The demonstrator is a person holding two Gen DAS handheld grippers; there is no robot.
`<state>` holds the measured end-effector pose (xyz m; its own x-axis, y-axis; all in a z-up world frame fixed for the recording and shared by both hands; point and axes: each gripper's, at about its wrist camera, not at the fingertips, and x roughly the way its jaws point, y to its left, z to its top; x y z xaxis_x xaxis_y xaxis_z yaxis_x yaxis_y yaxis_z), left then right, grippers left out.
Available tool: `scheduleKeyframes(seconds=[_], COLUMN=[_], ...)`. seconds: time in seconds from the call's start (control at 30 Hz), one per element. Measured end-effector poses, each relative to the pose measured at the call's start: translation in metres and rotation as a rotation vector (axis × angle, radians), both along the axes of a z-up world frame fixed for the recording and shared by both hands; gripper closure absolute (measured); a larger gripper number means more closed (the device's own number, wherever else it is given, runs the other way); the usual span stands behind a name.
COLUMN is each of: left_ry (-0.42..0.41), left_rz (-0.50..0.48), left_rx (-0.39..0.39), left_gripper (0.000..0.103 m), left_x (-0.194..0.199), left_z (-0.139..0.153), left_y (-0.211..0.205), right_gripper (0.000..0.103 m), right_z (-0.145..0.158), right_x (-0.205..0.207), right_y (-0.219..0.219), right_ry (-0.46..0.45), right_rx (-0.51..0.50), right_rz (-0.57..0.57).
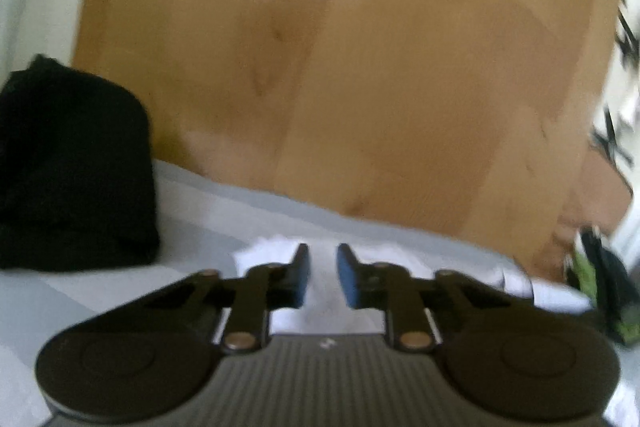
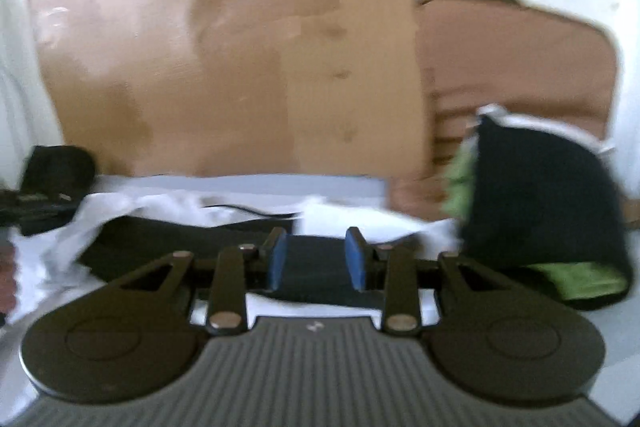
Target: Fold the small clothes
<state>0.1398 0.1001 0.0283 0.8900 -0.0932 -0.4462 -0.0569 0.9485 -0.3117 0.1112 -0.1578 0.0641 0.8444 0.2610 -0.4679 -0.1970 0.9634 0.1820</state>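
From the left wrist, the left claw (image 1: 323, 275) has its blue pads close together with a narrow gap and nothing visibly pinched, so it reads as clenched on nothing. A white crumpled cloth garment (image 1: 280, 255) lies just beyond and beneath the tips at twelve o'clock, on the pale grey counter (image 1: 200, 211); a black folded bundle of fabric (image 1: 76, 171) sits at nine o'clock. From the right wrist, the right claw (image 2: 316, 259) stands partly released, with a dark flat band of fabric (image 2: 316, 267) lying between its pads; contact is too blurred to tell. A black-and-green soft pouch (image 2: 548, 219) rests at two o'clock. I judge the fold has barely begun; next, each claw needs a firm pinch on an edge.
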Motion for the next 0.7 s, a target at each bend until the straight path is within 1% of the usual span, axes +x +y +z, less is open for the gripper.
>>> scheduleKeyframes(seconds=[0.07,0.1,0.13,0.17,0.2,0.23,0.27,0.33,0.43,0.5,0.57,0.6,0.63,0.67,0.7], left_ry=[0.028,0.045,0.072,0.099,0.135,0.126,0.130,0.129,0.124,0.120,0.120,0.125,0.130,0.127,0.118], left_rz=[-0.070,-0.084,-0.082,-0.076,-0.064,-0.056,-0.054,-0.048,-0.046,-0.049,-0.051,-0.046,-0.032,-0.022,-0.019], left_rx=[0.021,0.041,0.078,0.110,0.145,0.144,0.150,0.153,0.138,0.133,0.160,0.186,0.214,0.232,0.238], left_gripper=[0.094,0.094,0.094,0.094,0.096,0.096,0.096,0.096,0.096,0.095,0.093,0.093,0.089,0.084,0.064], left_x=[0.005,0.008,0.013,0.018,0.026,0.027,0.027,0.027,0.028,0.028,0.024,0.020,0.013,0.001,-0.011], left_z=[-0.008,-0.011,-0.017,-0.022,-0.029,-0.028,-0.028,-0.029,-0.031,-0.029,-0.027,-0.025,-0.022,-0.016,-0.011], left_y=[-0.008,-0.011,-0.014,-0.016,-0.019,-0.019,-0.020,-0.021,-0.018,-0.019,-0.025,-0.028,-0.033,-0.038,-0.041], right_gripper=[0.068,0.068,0.068,0.072,0.079,0.082,0.083,0.081,0.076,0.074,0.073,0.073,0.072,0.071,0.071], right_z=[-0.011,-0.021,-0.032,-0.044,-0.055,-0.059,-0.059,-0.055,-0.042,-0.034,-0.029,-0.028,-0.029,-0.030,-0.033], right_x=[0.011,0.017,0.022,0.026,0.027,0.023,0.019,0.012,-0.017,-0.050,-0.081,-0.100,-0.113,-0.126,-0.140], right_y=[0.009,0.013,0.014,0.014,0.011,0.008,0.006,0.003,-0.006,-0.016,-0.024,-0.029,-0.033,-0.037,-0.041], right_ry=[0.036,0.061,0.098,0.143,0.148,0.110,0.102,0.134,0.138,0.105,0.091,0.090,0.092,0.097,0.105], right_rx=[0.023,0.022,0.017,0.008,0.005,-0.012,-0.029,-0.028,-0.006,0.030,0.050,0.060,0.070,0.083,0.099], right_rz=[0.024,0.027,0.019,0.005,-0.008,-0.011,-0.014,-0.045,-0.071,-0.070,-0.077,-0.080,-0.080,-0.073,-0.060])
